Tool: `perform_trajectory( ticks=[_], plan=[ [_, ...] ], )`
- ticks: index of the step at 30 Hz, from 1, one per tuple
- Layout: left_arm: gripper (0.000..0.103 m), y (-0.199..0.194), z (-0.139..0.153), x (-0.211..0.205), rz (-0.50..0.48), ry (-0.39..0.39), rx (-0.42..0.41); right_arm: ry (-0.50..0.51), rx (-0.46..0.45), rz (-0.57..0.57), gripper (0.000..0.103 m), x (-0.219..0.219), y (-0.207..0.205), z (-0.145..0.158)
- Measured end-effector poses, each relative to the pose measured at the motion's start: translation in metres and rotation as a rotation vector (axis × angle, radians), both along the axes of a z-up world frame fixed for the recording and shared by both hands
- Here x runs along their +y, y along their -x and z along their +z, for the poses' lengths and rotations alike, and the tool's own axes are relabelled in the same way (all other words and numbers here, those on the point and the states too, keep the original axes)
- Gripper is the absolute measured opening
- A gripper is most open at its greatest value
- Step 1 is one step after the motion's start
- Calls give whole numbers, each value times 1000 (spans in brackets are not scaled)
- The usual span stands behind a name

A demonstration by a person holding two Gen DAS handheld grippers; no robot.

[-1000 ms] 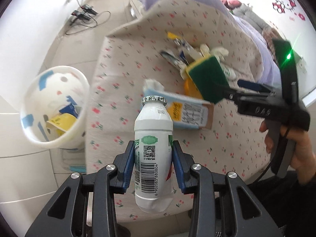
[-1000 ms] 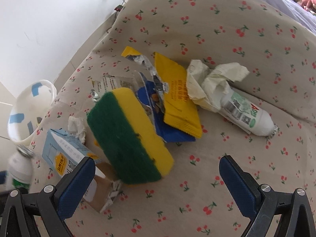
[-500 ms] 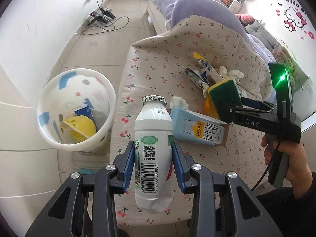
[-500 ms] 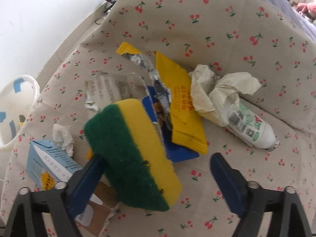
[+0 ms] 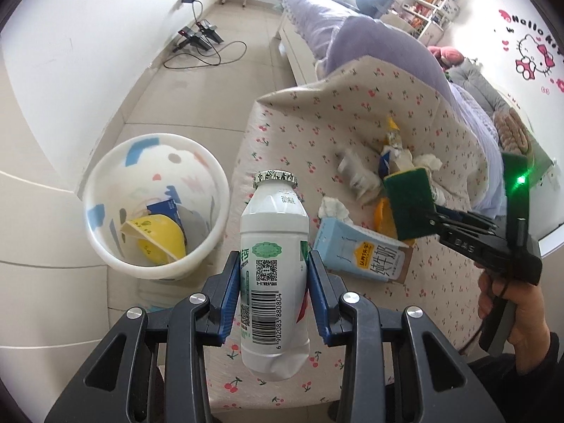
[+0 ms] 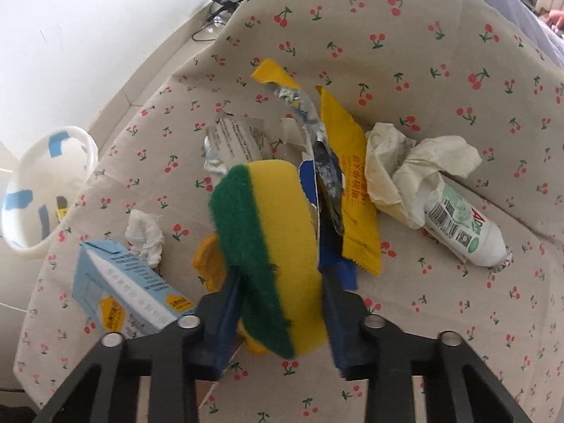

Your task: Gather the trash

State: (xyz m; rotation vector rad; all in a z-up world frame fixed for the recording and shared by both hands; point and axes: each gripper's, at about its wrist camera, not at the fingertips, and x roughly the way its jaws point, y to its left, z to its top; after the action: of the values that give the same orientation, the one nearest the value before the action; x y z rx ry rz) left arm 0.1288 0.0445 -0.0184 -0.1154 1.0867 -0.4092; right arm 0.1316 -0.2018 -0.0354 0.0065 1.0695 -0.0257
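Gripping an upright yogurt bottle, the left claw hides its sides; the right claw clamps a sponge, which covers part of the wrappers.

A home bedroom: a bed with purple bedding runs along the far right, a cartoon cat sticker decorates the right wall, a cluttered shelf stands far off, and chargers with cables lie on the tiled floor.
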Motion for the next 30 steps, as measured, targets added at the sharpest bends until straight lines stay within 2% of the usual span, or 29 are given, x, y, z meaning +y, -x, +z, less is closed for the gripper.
perform_trajectory(
  ticks=[8,17,23,30],
  plan=[
    [38,-8,13,20,64,34,-30,-135,-61,-12,35,-6,6,27],
    [38,-30,24,63,205,78,-68,-250,-114,56,35,30,-2,51],
    [38,-51,9,89,272,62,-69,-280,-101,130,35,80,-18,46],
    [38,-74,-16,98,291,19,-59,-304,-61,181,35,131,-40,29]
  ],
)
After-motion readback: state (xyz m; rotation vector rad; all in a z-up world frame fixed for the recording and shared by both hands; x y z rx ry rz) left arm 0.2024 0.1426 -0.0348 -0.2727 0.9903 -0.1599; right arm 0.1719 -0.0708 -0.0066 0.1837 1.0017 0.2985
